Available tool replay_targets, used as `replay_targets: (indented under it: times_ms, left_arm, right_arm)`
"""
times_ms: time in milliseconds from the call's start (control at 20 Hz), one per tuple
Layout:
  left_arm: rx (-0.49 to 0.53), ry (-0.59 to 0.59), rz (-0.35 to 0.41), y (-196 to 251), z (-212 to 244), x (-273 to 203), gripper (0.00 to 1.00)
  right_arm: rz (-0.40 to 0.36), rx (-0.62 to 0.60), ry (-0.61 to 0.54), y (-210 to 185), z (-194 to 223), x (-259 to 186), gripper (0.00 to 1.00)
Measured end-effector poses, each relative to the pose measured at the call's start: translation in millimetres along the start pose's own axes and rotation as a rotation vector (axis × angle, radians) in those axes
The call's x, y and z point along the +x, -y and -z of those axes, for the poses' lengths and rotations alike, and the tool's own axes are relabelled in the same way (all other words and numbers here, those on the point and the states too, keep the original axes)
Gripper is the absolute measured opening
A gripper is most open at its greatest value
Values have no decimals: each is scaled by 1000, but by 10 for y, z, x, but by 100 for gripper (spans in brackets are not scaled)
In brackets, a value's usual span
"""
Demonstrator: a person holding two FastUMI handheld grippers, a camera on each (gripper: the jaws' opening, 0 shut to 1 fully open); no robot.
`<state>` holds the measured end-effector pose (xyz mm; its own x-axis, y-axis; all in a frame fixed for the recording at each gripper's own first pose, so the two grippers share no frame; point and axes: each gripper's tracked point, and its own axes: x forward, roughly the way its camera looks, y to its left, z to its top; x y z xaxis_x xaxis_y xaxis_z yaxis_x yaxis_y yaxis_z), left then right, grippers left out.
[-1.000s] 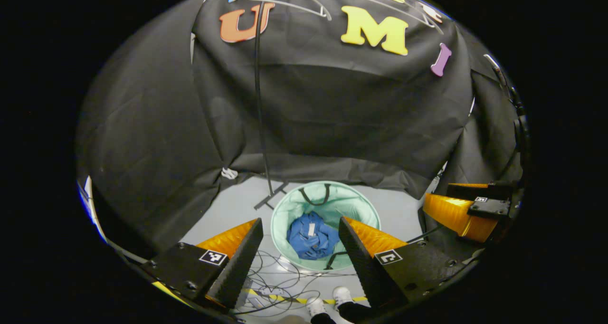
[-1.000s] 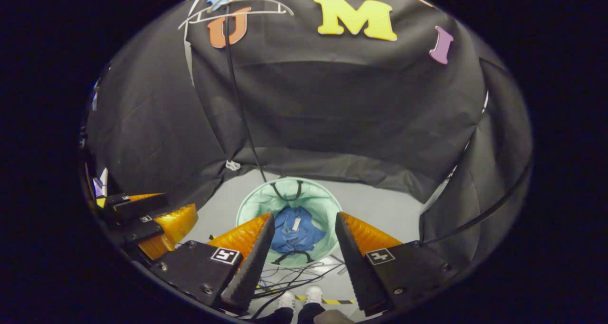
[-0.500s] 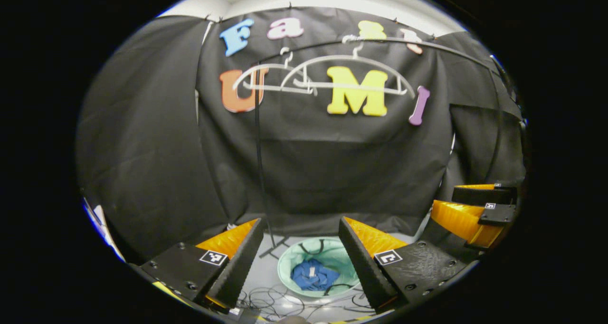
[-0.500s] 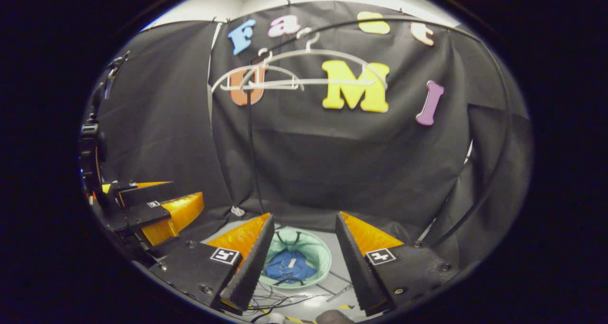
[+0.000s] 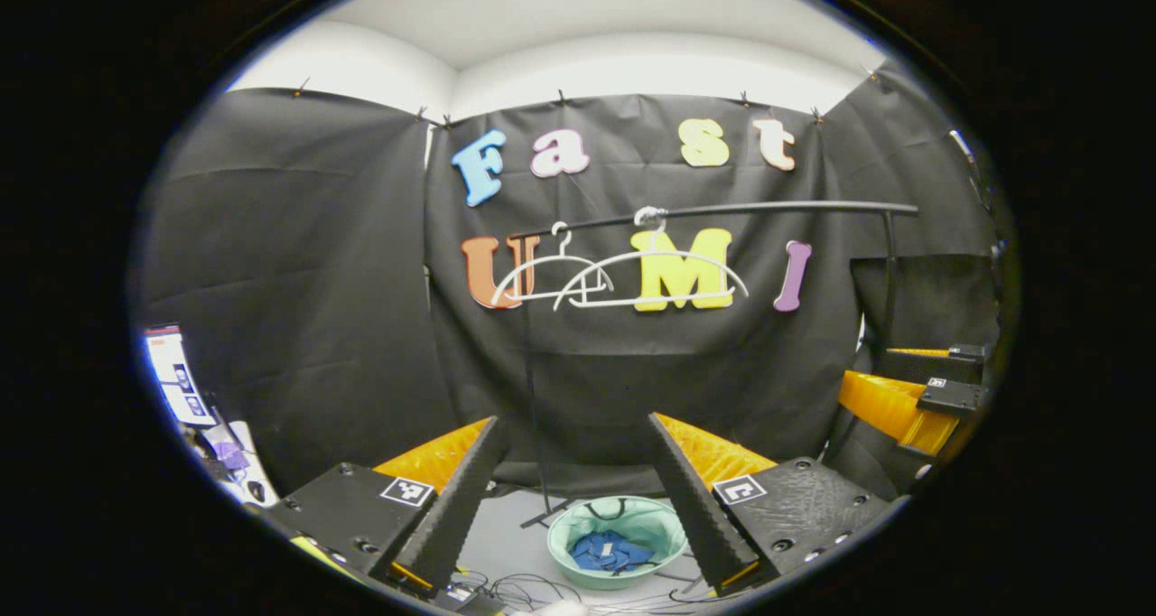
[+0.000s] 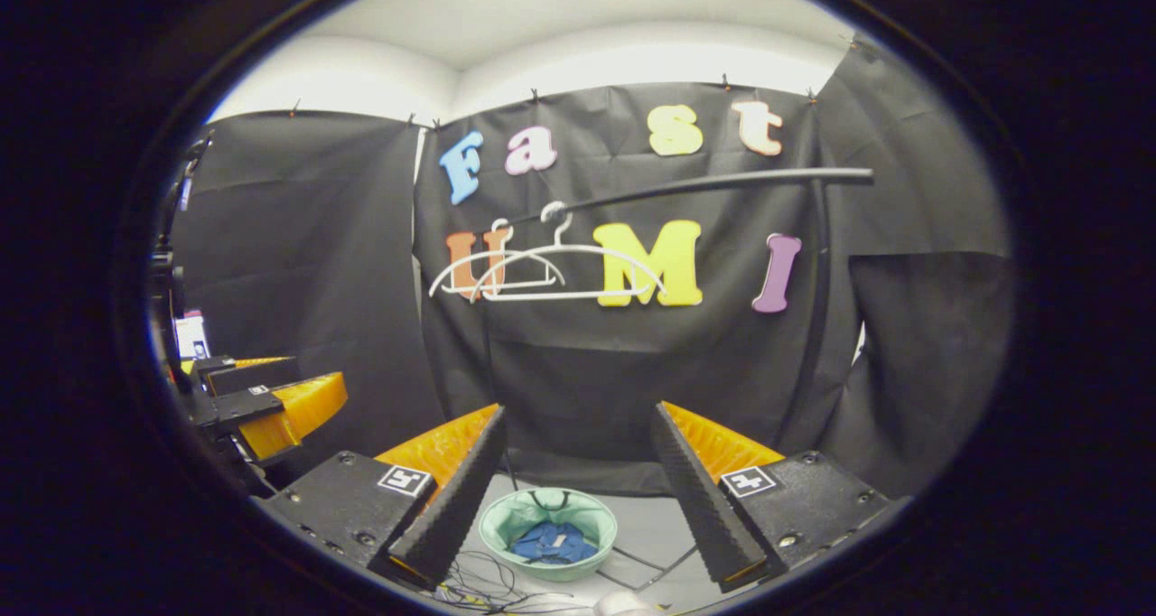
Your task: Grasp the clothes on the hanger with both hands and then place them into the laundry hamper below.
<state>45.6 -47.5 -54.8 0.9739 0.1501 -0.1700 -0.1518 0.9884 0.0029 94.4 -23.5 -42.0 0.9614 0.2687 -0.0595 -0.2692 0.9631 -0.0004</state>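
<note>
**Blue clothes in the hamper, both grippers raised and spread**

Black cloth lined the booth, with a white wall and ceiling above it.

Left gripper view: the left gripper (image 5: 573, 499) stood with its fingers spread wide and nothing between them. Low in the gap between the fingertips sat the pale green laundry hamper (image 5: 567, 530) on the grey floor (image 5: 506, 535), and the blue clothes (image 5: 611, 551) lay bunched inside it, well below and beyond the gripper. Two bare white hangers (image 5: 652, 280) hung from a black rail (image 5: 768, 207) against the cloth, high above the hamper. The right gripper (image 5: 912, 390) appeared at the right edge; whether it was spread could not be told from there. Loose cables (image 5: 524, 587) lay on the floor near the hamper.

Right gripper view: the right gripper (image 6: 578, 490) also held its fingers wide apart, gripping nothing. The hamper (image 6: 498, 515) sat low between the fingertips, nearer the left finger, with the clothes (image 6: 549, 542) crumpled in its bottom. The hangers (image 6: 560, 273) hung empty on the rail (image 6: 722, 182) above. The left gripper (image 6: 262, 399) showed at the left edge, well apart from the hamper.
</note>
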Motion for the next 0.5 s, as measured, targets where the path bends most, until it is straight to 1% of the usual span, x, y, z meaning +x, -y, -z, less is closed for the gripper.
replay_targets:
  times_ms: [100,250,350,500]
  left_arm:
    - [3,4,-18,-4,-101,-292,95]
    - [11,31,-54,-110,-222,-573,97]
    - [8,49,-34,-87,-300,-680,97]
    - [22,72,7,-95,-398,-731,97]
  right_arm:
    - [2,16,58,108,-160,-306,100]
    - [23,38,115,243,-340,-789,100]
    - [47,47,156,264,-494,-971,100]
    - [96,41,167,206,-537,-1019,99]
